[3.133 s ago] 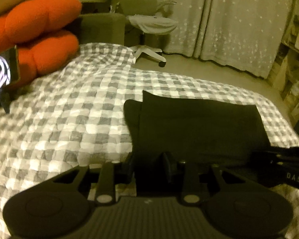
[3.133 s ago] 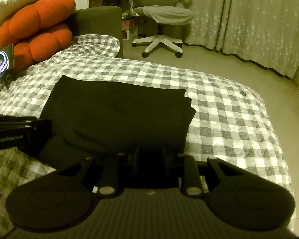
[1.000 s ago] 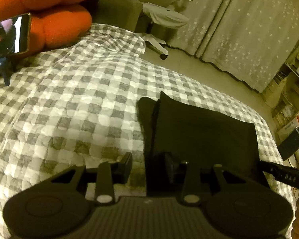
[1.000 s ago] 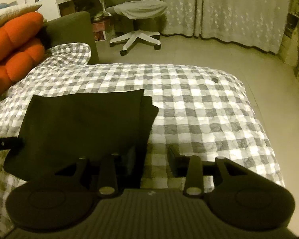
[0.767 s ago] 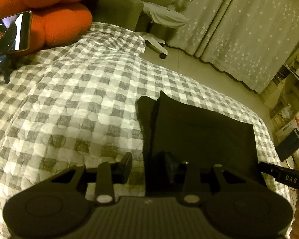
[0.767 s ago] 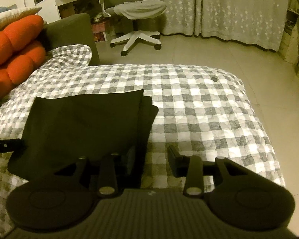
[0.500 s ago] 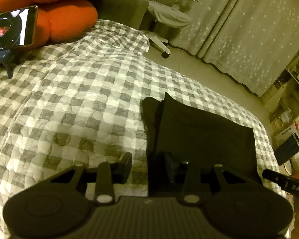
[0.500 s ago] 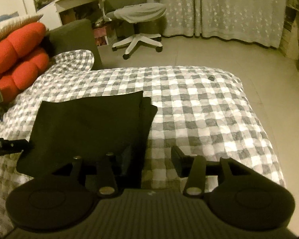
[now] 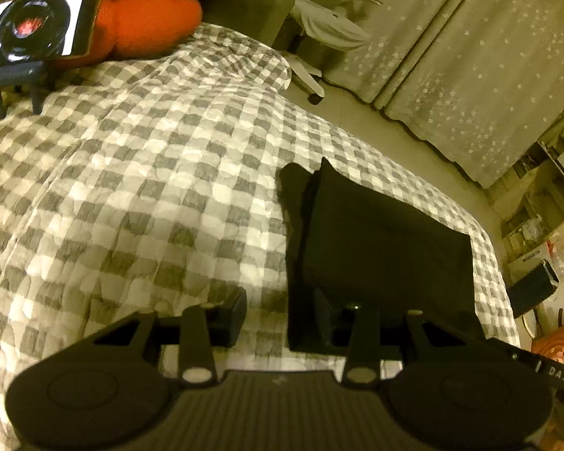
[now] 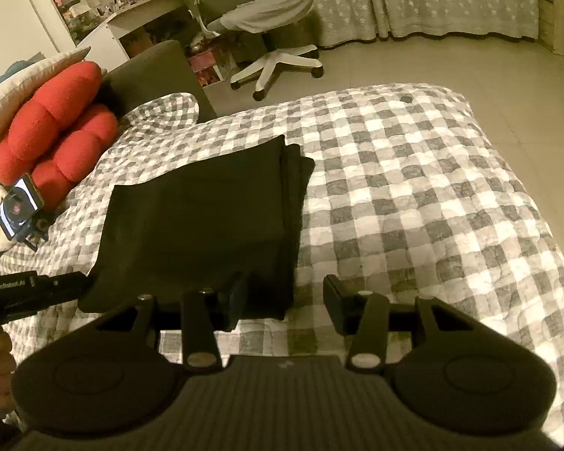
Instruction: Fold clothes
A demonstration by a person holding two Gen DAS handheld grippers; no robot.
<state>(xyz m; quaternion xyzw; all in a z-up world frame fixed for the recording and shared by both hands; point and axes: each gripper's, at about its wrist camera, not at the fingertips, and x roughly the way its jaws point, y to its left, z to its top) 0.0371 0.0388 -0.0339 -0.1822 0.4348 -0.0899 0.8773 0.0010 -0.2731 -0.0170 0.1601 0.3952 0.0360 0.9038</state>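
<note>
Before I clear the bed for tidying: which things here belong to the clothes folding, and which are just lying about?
Part of the job:
folded black garment
left gripper
right gripper

Just lying about:
orange cushions
phone on stand
office chair

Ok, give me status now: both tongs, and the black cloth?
Left tongs open, right tongs open. Folded black cloth flat on checked bedcover, released. Nothing in the way.
</note>
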